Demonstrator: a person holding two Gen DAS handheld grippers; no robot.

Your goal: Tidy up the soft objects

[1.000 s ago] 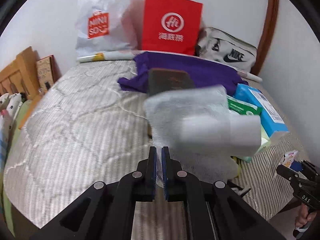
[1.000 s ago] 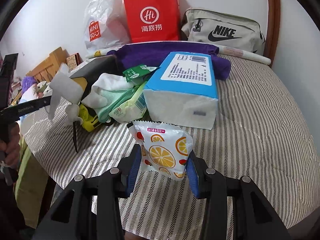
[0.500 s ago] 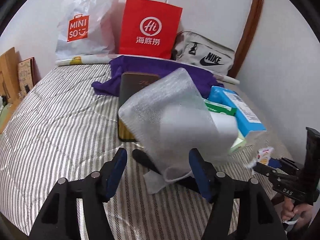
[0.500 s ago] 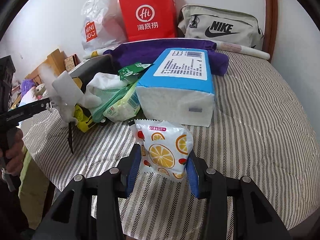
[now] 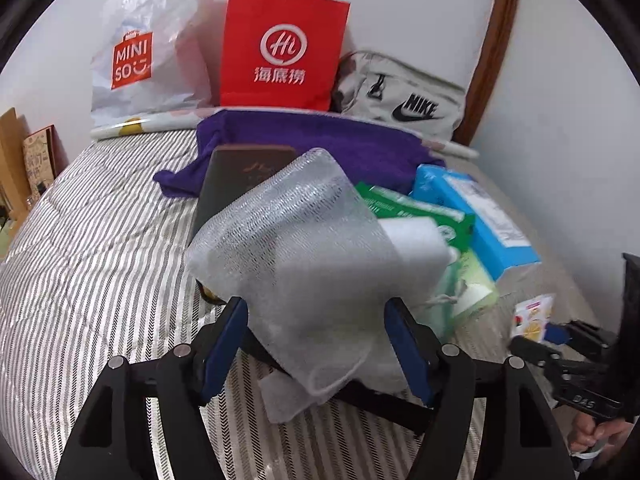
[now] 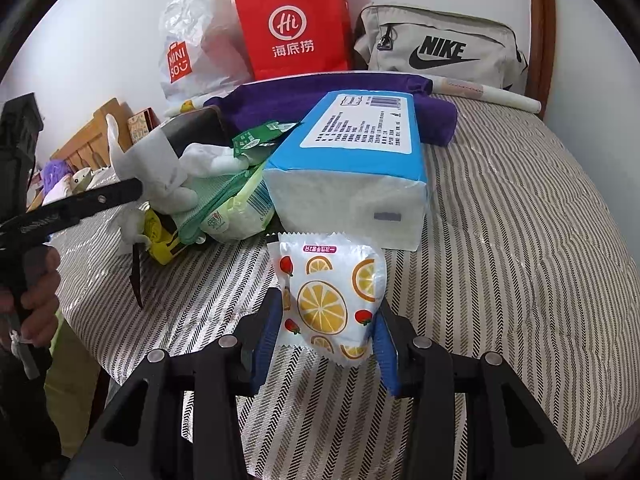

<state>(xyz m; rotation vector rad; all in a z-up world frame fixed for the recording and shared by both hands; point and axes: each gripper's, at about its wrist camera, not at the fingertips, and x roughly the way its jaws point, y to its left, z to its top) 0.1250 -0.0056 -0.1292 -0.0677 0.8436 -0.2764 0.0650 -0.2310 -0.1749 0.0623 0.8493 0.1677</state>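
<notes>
Released since prior frame: L gripper [image 5: 316, 344], jaws opening, translucent foam-mesh pouch [image 5: 296, 264] lying loose between them on the striped bed [image 5: 100, 260]. R gripper [image 6: 326, 334] clamps crinkly orange-print sachet [image 6: 332, 300]; glossy blue tissue block [image 6: 352, 160] just beyond.

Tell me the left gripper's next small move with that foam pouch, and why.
Probably pull the left gripper straight back. Its jaws are opening, the foam pouch sits loose between them on the pile, and the right gripper holds the fruit-print packet.
</notes>
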